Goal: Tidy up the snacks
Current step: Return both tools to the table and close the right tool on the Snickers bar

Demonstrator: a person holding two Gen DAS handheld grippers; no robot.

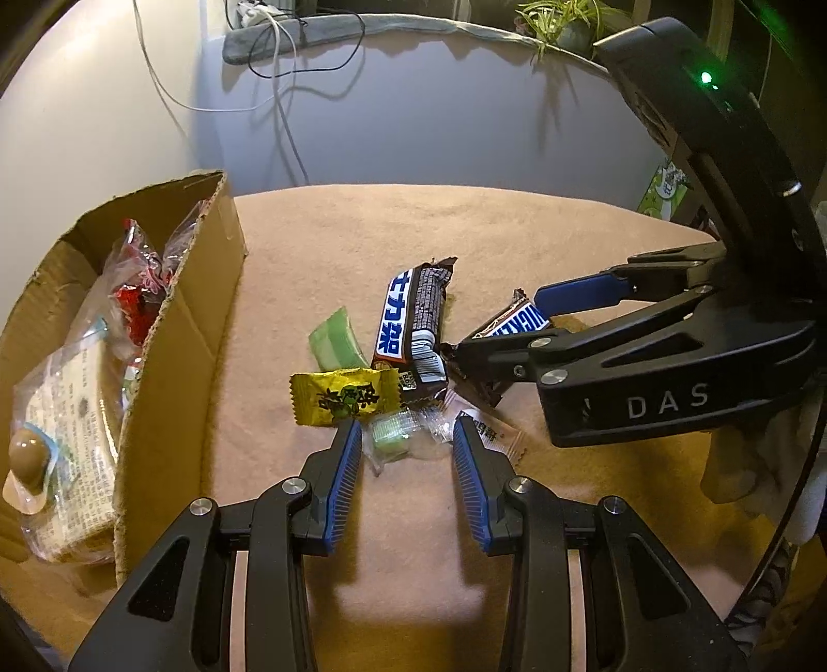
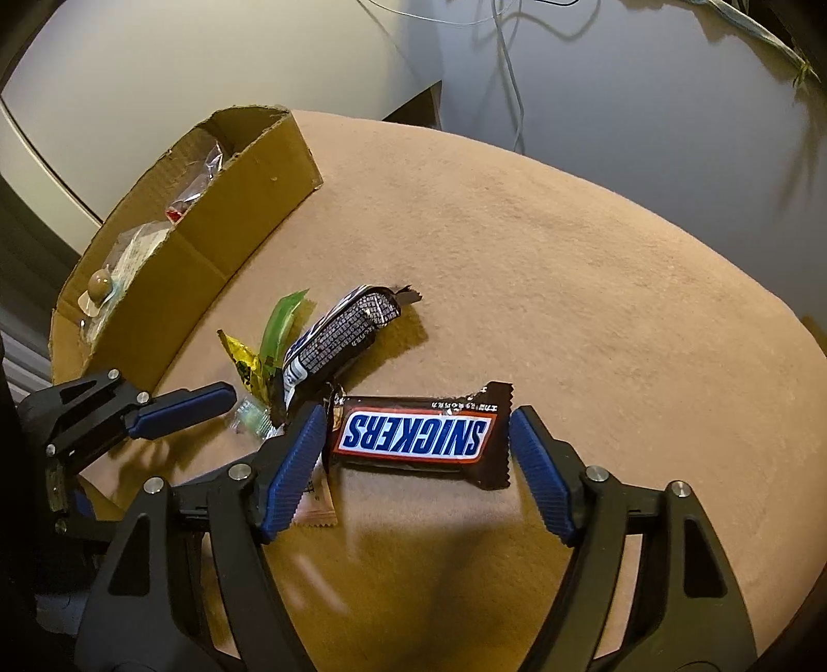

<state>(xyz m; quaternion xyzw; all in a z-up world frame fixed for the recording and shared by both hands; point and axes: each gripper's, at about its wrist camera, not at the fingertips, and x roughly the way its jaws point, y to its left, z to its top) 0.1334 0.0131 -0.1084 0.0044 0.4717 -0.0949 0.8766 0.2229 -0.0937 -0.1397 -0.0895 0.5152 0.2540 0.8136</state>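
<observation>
Here the left gripper sits low over the beige cloth, its blue pads parted on either side of a small clear-wrapped green candy; neither pad presses on the wrapper, so nothing is held. Just beyond its left pad lies a yellow candy packet, and by its right pad a pale sachet pokes out (its print is too small to read). The right gripper likewise stands released, jaws wide around a Snickers bar that lies flat on the cloth with its logo upside down to the camera; the crimped ends sit close to both pads, but I cannot see either one pinching it. A little farther off, a second chocolate bar in a brown wrapper with a blue-and-white label lies tilted, its near end overlapping the yellow packet, with a green wrapper just to its left. Beyond and to the left stands an open cardboard box, already holding several clear bags of snacks. At the back, past the edge of the cloth, cables hang down a pale wall and a potted plant peeks in.
</observation>
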